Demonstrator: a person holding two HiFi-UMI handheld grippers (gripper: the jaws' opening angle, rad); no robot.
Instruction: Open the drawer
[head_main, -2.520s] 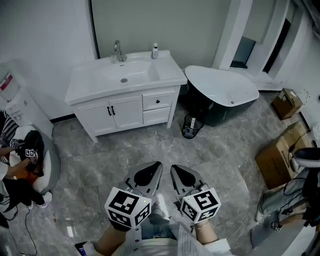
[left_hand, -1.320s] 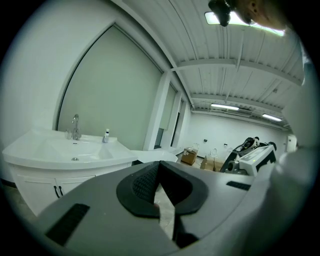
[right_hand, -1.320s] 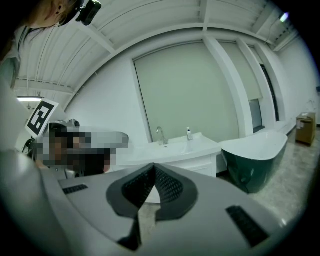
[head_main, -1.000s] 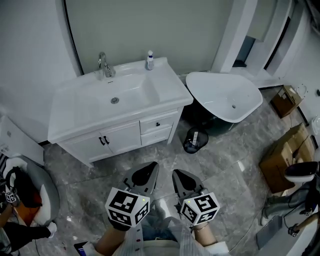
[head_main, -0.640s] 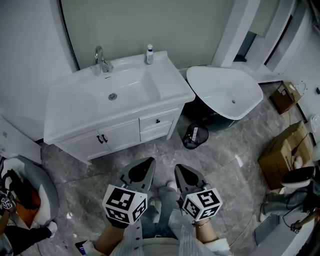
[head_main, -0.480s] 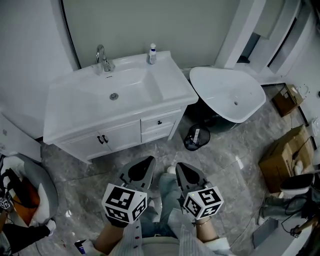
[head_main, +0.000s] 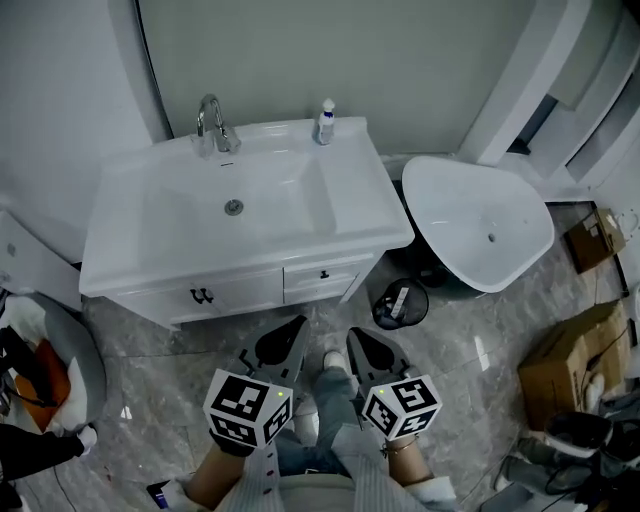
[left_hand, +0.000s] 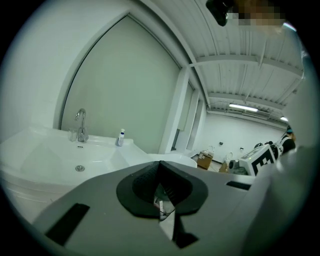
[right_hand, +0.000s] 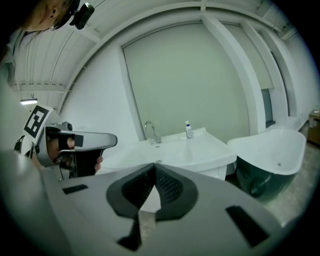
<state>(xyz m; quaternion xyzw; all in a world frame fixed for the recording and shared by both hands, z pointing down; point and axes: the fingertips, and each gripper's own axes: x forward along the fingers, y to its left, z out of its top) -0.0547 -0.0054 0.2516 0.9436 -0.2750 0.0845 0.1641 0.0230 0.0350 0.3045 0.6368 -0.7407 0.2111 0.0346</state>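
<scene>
While drawer (head_main: 323, 274) sits shut, bin (head_main: 399, 303) beside vanity (head_main: 365, 205)

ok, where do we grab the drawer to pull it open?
Take the small dark knob at the middle of the drawer front, coming straight in from the front. That front is flat, so the knob is probably the only hold.

Grey marble floor (head_main: 150, 355), white walls (head_main: 60, 80), bathtub (head_main: 470, 215) (cardboard boxes (head_main: 575, 365) right).
</scene>
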